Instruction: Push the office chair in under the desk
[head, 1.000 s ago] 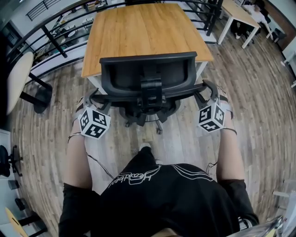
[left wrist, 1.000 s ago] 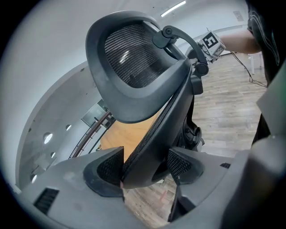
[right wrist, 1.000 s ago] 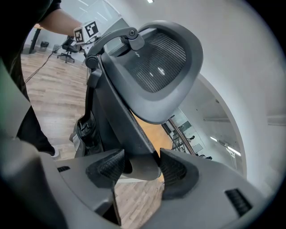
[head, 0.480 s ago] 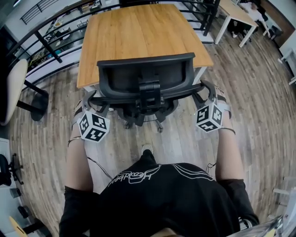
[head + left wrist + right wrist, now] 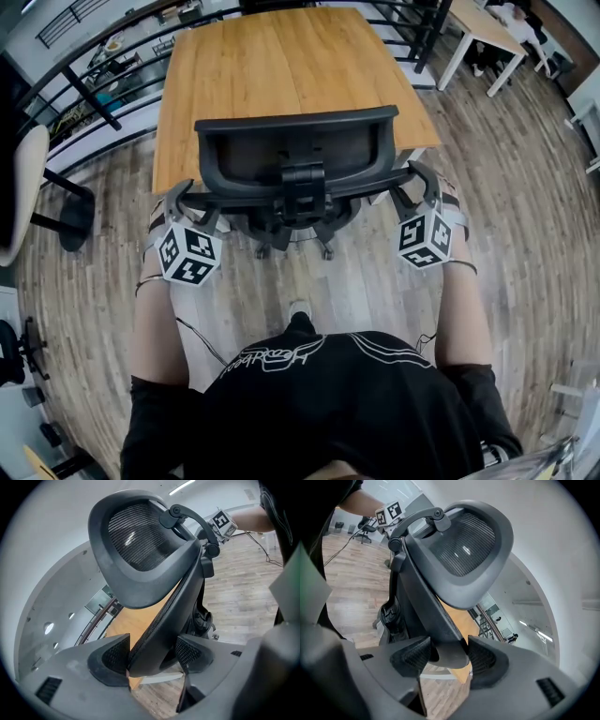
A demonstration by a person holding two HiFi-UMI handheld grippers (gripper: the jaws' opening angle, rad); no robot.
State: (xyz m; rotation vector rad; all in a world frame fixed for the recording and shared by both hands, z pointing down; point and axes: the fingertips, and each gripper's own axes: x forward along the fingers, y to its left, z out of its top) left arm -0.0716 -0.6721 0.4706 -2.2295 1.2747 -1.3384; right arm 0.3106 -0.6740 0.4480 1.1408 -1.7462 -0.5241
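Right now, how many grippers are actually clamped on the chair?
2. The left gripper is shut on the office chair at the left edge of its backrest. The right gripper is shut on the right edge. Neither is free.

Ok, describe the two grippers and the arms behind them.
Both the left gripper and right gripper are grey-bodied, with dark, textured pads. Each carries a white cube with black square markers. Thin dark cables run along the arms. The person wears black short sleeves.
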